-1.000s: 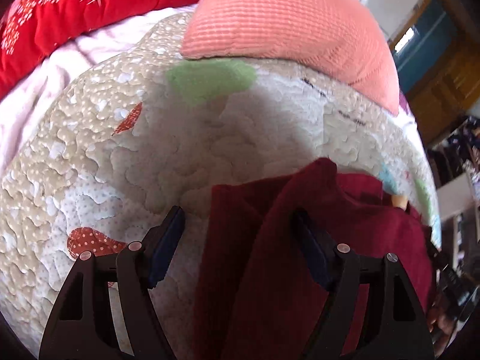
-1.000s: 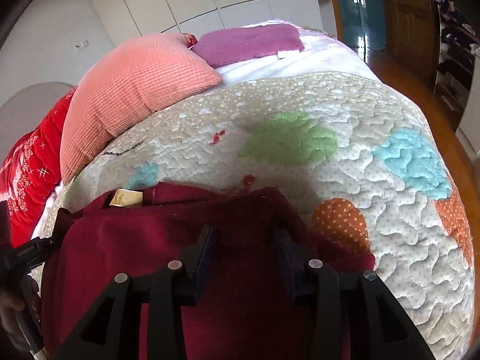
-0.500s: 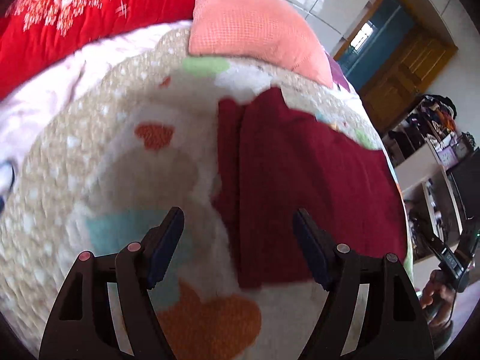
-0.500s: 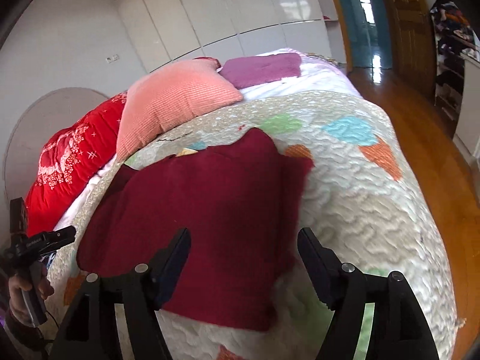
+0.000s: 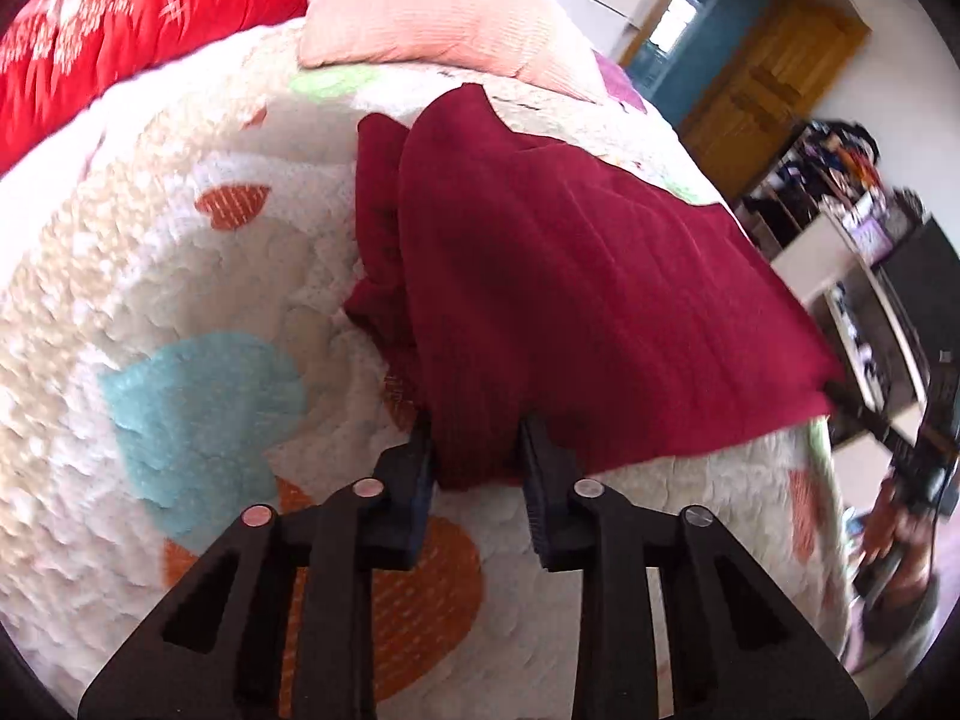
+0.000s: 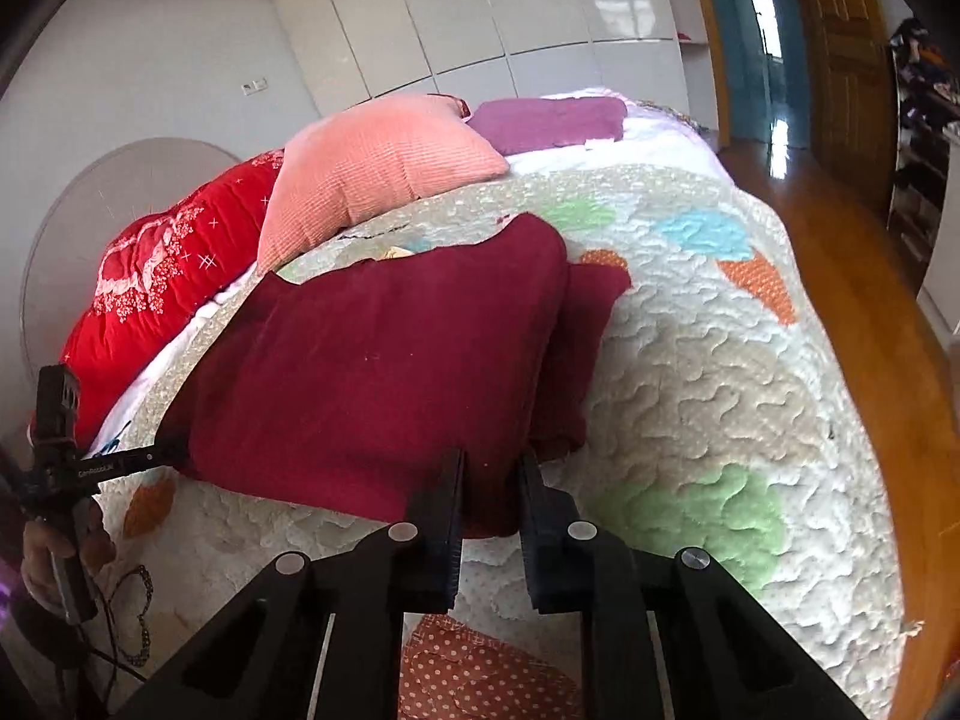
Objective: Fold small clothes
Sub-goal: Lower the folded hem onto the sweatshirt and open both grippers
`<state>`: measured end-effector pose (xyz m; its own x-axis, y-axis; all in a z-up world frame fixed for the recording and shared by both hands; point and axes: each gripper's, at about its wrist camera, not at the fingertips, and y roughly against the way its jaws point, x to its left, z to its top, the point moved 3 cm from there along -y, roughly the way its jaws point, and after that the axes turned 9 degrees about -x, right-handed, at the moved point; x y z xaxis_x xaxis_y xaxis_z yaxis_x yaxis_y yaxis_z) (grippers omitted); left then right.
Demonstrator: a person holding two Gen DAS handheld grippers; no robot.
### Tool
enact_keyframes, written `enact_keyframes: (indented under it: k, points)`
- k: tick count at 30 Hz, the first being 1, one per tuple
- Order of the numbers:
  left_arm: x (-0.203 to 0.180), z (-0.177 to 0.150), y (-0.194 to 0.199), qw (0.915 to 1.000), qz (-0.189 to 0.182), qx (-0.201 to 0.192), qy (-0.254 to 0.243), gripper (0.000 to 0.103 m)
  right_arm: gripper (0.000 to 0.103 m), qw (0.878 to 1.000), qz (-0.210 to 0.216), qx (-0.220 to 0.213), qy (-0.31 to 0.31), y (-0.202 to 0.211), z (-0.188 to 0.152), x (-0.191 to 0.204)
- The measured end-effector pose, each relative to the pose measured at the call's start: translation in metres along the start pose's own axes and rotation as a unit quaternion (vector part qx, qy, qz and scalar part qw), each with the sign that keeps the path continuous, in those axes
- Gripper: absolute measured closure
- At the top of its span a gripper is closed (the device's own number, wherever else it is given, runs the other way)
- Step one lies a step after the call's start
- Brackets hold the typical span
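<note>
A dark red garment (image 5: 558, 276) lies spread on the quilted bed, with its sleeves folded in along both sides. My left gripper (image 5: 477, 450) is shut on the garment's near left hem corner. My right gripper (image 6: 491, 480) is shut on the garment (image 6: 384, 360) at its near right hem corner. The other gripper shows at the left edge of the right wrist view (image 6: 126, 462), at the garment's opposite corner. The far neck edge rests near the pillow.
The patchwork quilt (image 6: 720, 396) covers the bed. A pink pillow (image 6: 372, 168), a red blanket (image 6: 162, 276) and a purple cloth (image 6: 552, 120) lie at the head. Wooden floor (image 6: 888, 300) and shelves (image 5: 840, 228) flank the bed.
Both grippers pulled back from the garment's far part to its near hem. They opened wide on the way, then shut on the hem corners.
</note>
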<state>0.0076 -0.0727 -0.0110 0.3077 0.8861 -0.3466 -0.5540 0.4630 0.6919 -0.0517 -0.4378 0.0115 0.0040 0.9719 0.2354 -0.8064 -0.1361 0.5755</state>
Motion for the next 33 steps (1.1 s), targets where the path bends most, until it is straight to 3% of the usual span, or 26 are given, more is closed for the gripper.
enact_keyframes:
  k: [4,6,8,11,17,21,30,31,33]
  points:
    - [0.009,-0.012,-0.008,1.0000,0.004,0.001,0.006,0.081,0.088,0.998,-0.033,0.054,0.007,-0.032,-0.027,-0.005]
    - [0.013,-0.013,-0.008,0.9999,0.000,0.000,0.010,0.081,0.085,0.999,-0.031,0.037,-0.019,-0.024,-0.022,-0.010]
    - [0.015,-0.010,-0.006,0.9999,-0.004,-0.006,0.014,0.081,0.075,0.998,-0.041,0.025,-0.043,-0.011,-0.015,-0.014]
    - [0.015,-0.011,-0.004,0.9998,0.001,-0.012,0.015,0.081,0.071,0.998,-0.050,0.005,-0.032,0.007,-0.005,-0.008]
    - [0.005,-0.013,0.000,0.9992,0.029,-0.027,-0.005,0.080,0.062,1.000,-0.016,0.002,-0.016,0.008,-0.006,0.032]
    - [0.003,-0.012,0.005,0.9979,0.047,-0.041,-0.018,0.073,0.055,1.000,0.001,0.012,-0.021,-0.009,-0.011,0.054]
    - [0.006,-0.004,0.013,0.9949,0.065,-0.076,-0.019,0.073,0.055,0.999,0.041,0.022,0.001,-0.038,-0.007,0.104]
    - [0.006,-0.002,0.014,0.9945,0.065,-0.080,-0.019,0.070,0.055,0.999,0.043,0.022,-0.002,-0.043,-0.007,0.107]
    - [0.007,-0.001,0.016,0.9940,0.065,-0.087,-0.014,0.052,0.055,0.999,0.043,0.022,-0.007,-0.050,-0.006,0.109]
